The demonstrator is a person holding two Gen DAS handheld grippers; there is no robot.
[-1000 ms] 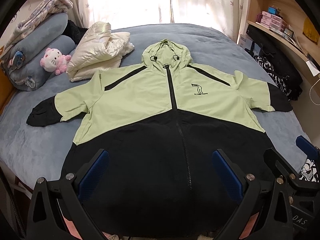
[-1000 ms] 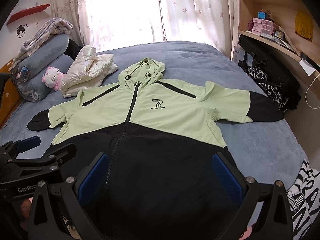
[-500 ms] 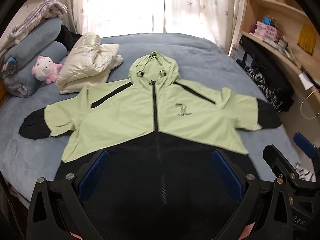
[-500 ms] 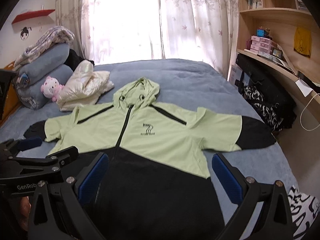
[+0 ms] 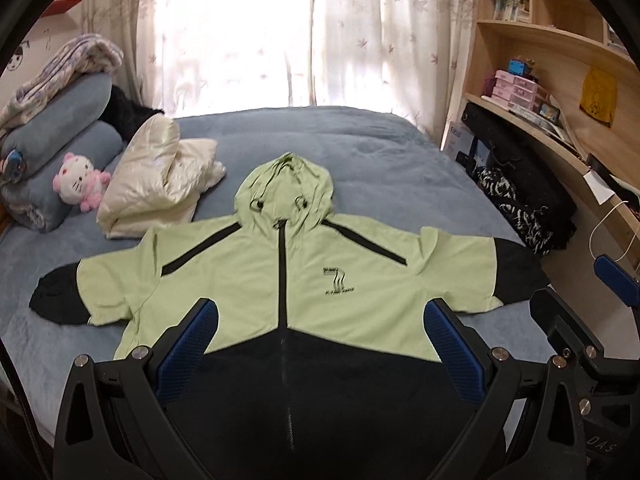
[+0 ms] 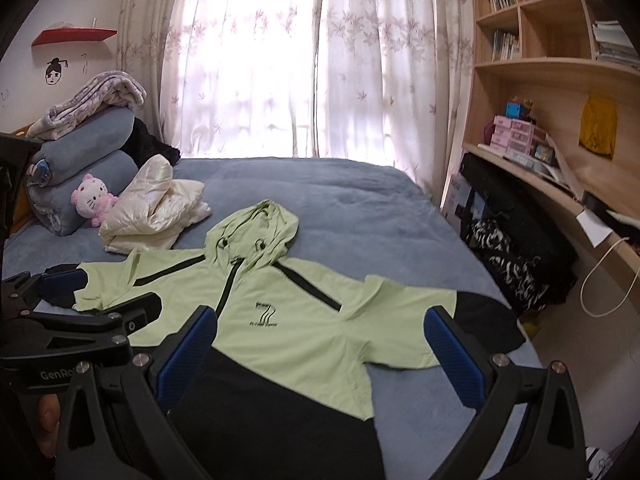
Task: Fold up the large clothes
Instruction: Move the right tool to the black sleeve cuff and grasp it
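The jacket (image 5: 288, 288) lies flat and face up on the bed (image 5: 380, 152), zip closed, hood pointing toward the window and both sleeves spread out to the sides. I start at my fingers: the left gripper (image 5: 320, 336) has its blue pads spread wide with nothing between them, hanging above the jacket's black lower half, and the right gripper (image 6: 324, 340) is equally wide apart and empty, over the jacket's right side near the hem.

Compared with a second ago, I have pulled both tools up and back from the jacket: the garment now fills less of each view, and the curtains and shelves show above it. The jacket itself has not shifted or creased. I read that as the laying-out being finished and no fold begun yet.

Moving outward from the jacket: a folded cream puffer coat (image 5: 160, 184) sits just beyond its left shoulder, a pink plush cat (image 5: 80, 184) and rolled blue bedding (image 5: 60, 128) beyond that. Off the jacket's right sleeve, dark clothes (image 5: 520, 200) are heaped below the wooden shelving.

My guess for the first fold is a sleeve brought across the chest; the thin shell fabric will likely slide.
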